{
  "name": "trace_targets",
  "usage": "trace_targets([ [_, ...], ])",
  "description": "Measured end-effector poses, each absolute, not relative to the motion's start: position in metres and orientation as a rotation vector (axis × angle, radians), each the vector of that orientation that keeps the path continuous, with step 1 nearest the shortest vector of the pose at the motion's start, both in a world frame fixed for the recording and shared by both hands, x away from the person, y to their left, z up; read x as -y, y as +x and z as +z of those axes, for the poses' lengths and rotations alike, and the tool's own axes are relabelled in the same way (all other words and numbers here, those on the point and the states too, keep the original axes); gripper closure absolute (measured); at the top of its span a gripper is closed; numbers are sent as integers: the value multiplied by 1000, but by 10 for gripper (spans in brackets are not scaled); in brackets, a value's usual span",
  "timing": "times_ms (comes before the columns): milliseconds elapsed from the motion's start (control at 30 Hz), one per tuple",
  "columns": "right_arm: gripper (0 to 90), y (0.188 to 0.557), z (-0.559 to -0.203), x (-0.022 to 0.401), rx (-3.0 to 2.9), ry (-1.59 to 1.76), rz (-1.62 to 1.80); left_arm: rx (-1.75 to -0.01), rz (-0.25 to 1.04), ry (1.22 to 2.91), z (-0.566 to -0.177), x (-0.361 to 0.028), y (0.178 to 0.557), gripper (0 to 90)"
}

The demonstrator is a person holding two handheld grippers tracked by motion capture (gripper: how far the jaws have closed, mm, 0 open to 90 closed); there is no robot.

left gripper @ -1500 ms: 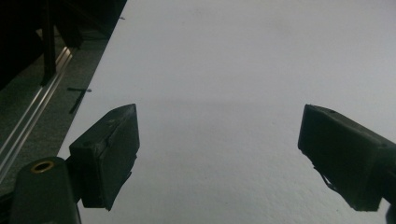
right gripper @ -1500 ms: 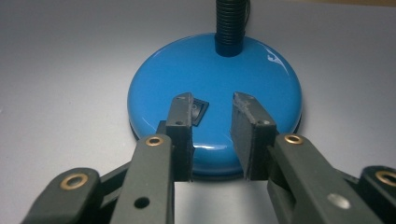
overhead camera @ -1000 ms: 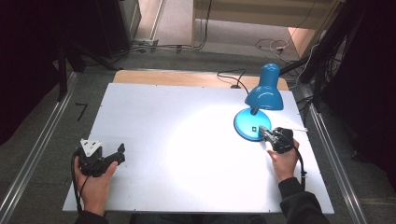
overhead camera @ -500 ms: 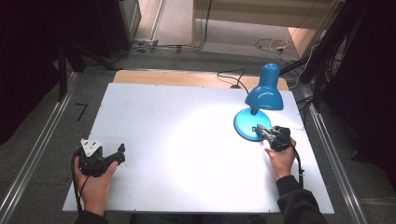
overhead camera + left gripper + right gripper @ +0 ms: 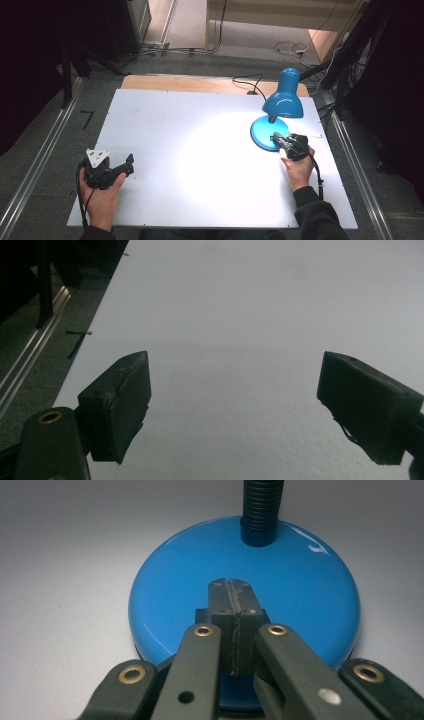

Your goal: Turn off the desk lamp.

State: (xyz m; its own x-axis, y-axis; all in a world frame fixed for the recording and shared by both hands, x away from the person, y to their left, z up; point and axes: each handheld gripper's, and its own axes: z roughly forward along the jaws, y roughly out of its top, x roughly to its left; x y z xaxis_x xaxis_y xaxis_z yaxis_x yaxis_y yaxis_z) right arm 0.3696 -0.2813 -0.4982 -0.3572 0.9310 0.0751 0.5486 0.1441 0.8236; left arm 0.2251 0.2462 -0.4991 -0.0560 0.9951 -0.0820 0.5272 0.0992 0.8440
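Evidently, the lamp (image 5: 280, 107) is lit and stands at the counter's (image 5: 165, 120) far right, its light thrown on the white surface. The right hand-held gripper (image 5: 276, 137) is set over the near part of the lamp's base (image 5: 180, 600), its jaws pressed together with nothing between them, tips apparently on the base's top; a switch cannot be made out beneath them. Judged from that, the pressing step is under way or just finished. The left hand-held gripper (image 5: 131, 160) is rested well away from the lamp, jaws held apart, empty.
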Motion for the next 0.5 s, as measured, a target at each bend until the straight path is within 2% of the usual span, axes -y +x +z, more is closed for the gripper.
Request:
trace_targets([
  [500, 885, 371, -498, 279, -1975, 1392, 1079, -1669, 836, 1514, -499, -245, 225, 154],
])
